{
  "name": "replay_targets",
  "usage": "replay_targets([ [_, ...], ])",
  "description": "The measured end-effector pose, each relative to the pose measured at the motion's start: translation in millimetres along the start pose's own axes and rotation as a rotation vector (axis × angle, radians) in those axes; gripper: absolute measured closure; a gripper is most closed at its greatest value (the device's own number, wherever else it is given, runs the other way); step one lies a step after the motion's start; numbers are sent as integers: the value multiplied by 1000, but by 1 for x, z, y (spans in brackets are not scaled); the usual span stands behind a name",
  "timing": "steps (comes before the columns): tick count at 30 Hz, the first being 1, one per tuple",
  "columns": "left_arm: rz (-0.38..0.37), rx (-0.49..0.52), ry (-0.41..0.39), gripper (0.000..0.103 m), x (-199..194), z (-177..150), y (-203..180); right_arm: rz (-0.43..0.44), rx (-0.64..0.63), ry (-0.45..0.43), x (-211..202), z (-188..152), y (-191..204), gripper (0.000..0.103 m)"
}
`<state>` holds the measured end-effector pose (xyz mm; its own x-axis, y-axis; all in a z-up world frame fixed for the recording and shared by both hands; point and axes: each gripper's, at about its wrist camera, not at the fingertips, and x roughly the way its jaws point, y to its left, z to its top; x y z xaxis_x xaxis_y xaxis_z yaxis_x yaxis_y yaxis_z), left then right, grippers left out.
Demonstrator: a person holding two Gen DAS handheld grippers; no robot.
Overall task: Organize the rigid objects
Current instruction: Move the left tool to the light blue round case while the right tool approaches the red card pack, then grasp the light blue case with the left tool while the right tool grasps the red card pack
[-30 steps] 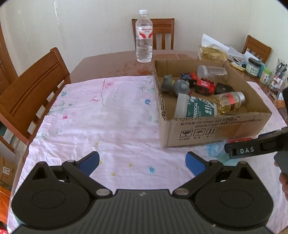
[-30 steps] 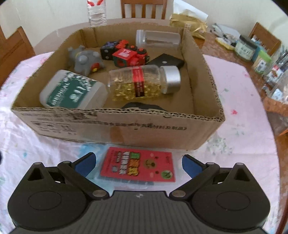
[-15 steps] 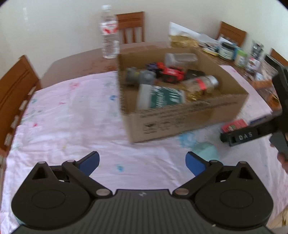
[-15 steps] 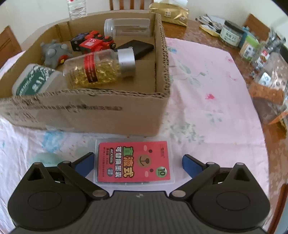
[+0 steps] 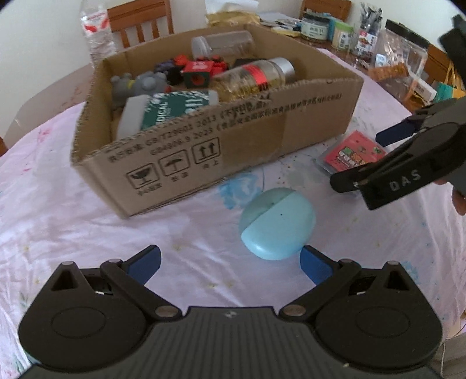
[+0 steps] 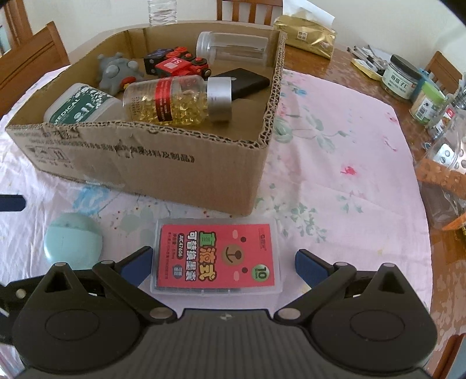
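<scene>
A cardboard box (image 5: 262,131) (image 6: 163,163) on the pink tablecloth holds several items: a capsule bottle (image 6: 174,99), a white medical bottle (image 6: 78,105), a clear jar (image 6: 233,48), red toy blocks (image 6: 180,62), a grey toy (image 6: 115,70), a black case (image 6: 244,83). A pale blue oval case (image 5: 278,223) (image 6: 72,243) lies in front of the box. My left gripper (image 5: 230,262) is open, its right finger beside the case. A red-labelled clear plastic box (image 6: 215,256) (image 5: 352,153) lies flat between the fingers of my open right gripper (image 6: 224,262).
Jars (image 6: 400,75), packets and a gold bag (image 6: 308,38) crowd the bare wooden table at the right. A water bottle (image 5: 97,35) and wooden chairs (image 5: 139,22) stand behind the box. The table's right edge is near.
The left gripper swung right and forward toward the blue case. The right gripper moved down and closer, so the red-labelled box now sits between its fingers.
</scene>
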<state>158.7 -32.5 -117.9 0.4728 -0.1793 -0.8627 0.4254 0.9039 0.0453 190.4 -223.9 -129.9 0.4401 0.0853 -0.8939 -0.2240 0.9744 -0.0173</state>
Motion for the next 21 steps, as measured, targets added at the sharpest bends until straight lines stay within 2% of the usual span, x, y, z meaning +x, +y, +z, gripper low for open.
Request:
replay_targets([
  [8, -40, -1, -12, 0, 13, 14, 2, 8, -19, -21, -2, -3, -3, 0],
  [14, -60, 20, -23, 2, 17, 23, -3, 25, -48, -74, -5, -12, -5, 0],
  [17, -74, 40, -43, 15, 12, 22, -9, 30, -56, -80, -7, -14, -6, 0],
  [19, -83, 53, -54, 31, 8, 22, -13, 31, -59, -80, -6, -14, -7, 0],
  [21, -87, 58, -61, 42, 6, 22, -16, 31, -59, -80, -6, -13, -6, 0],
])
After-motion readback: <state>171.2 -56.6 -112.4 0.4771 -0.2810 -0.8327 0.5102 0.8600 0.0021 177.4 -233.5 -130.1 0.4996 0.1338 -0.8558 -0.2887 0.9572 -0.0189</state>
